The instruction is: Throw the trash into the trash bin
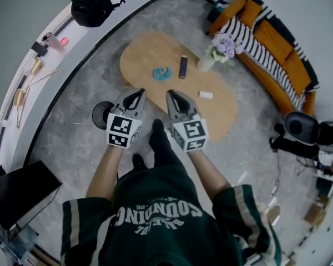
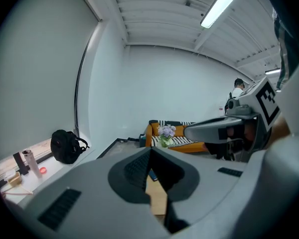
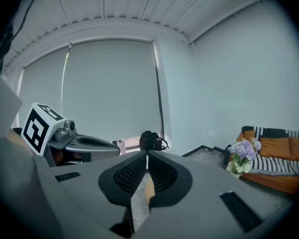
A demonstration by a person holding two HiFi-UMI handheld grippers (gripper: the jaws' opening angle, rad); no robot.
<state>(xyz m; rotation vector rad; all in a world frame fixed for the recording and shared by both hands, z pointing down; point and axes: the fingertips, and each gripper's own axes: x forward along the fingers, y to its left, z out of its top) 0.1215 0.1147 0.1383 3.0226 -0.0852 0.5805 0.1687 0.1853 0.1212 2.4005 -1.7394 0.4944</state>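
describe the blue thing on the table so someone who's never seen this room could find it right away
Look for the oval wooden table beside the orange striped sofa. Near its middle lies a small crumpled blue piece, next to a dark rectangular object. It is the only blue thing there: the other small loose item is white, and the vase holds purple flowers.

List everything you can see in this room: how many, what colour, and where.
table: one, light wood, oval, mid-floor
crumpled scrap: one, blue, on the table
flat bar: one, dark, beside the scrap
small roll: one, white, table's right side
vase of flowers: one, purple blooms, table's far edge
sofa: one, orange, striped throw, right
backpack: one, black, on the ledge at upper left
bin: one, black, on the floor left of the table
left gripper: grey, shut, empty
right gripper: grey, shut, empty
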